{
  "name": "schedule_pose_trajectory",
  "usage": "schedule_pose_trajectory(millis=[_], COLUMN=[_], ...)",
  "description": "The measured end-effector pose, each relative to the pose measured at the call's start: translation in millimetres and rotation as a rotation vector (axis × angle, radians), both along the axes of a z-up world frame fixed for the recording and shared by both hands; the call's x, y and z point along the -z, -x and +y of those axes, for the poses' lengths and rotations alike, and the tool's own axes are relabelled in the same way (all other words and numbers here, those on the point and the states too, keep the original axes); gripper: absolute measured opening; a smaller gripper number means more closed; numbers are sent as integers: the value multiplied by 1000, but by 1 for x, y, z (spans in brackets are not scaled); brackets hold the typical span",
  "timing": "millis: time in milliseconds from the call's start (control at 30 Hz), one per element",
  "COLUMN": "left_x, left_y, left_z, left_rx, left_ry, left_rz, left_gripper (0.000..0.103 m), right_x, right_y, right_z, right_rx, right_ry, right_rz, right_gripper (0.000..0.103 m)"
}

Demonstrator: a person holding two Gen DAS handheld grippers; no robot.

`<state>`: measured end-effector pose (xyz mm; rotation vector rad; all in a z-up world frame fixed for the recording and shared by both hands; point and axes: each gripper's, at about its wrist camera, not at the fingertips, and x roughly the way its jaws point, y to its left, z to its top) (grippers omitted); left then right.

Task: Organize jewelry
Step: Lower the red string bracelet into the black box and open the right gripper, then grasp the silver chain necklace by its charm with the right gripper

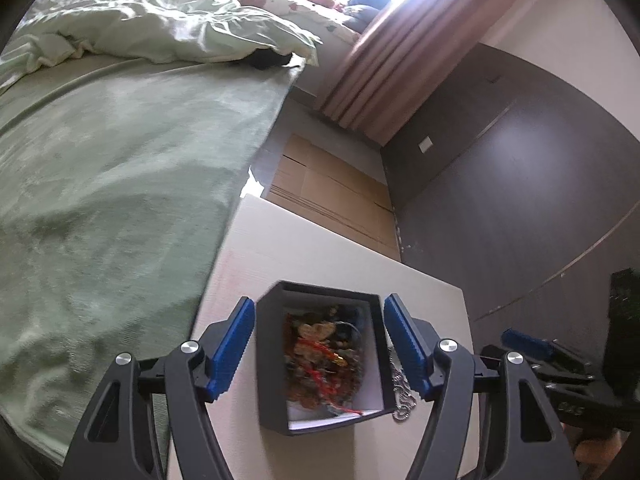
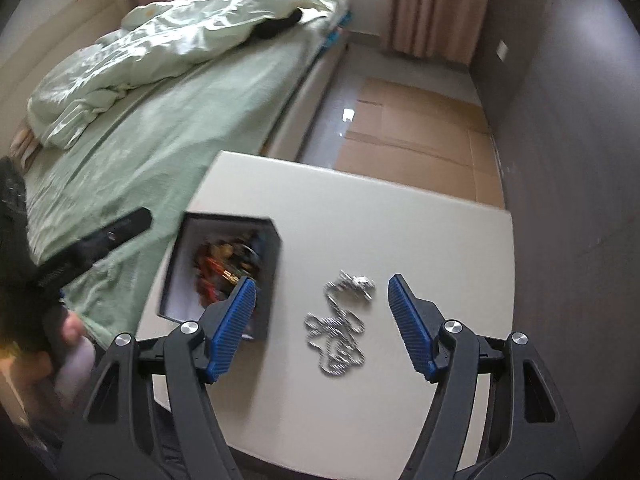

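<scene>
The silver chain lies straight ahead of the right gripper, between its spread fingers, its length running away from the tool. The left gripper, fingers also apart, straddles the box just left of the chain. The table offers bare room to the right.

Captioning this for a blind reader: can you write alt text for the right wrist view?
The open right gripper frames a silver chain on a white table, beside a dark box of jewelry. A green bed lies behind.
</scene>
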<state>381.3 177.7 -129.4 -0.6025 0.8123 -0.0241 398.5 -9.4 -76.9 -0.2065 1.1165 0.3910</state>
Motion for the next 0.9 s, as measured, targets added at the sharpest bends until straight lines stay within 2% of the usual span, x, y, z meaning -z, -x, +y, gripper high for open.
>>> schedule_pose_trajectory(millis=[300, 533, 733, 900], left_x=[-2, 5, 12, 13], left_y=[-9, -17, -22, -24], left_z=[-36, -53, -54, -55], left_rx=[66, 101, 102, 109], left_ry=[-15, -35, -45, -53], left_rz=[2, 41, 64, 63], left_gripper=[65, 65, 65, 65], right_x=[45, 88, 107, 121], right_y=[9, 11, 13, 15], right_z=[-29, -36, -32, -24], right_rx=[27, 28, 16, -13], right_ry=[-5, -5, -12, 49], right_rz=[78, 112, 103, 94], right_gripper=[67, 67, 67, 67])
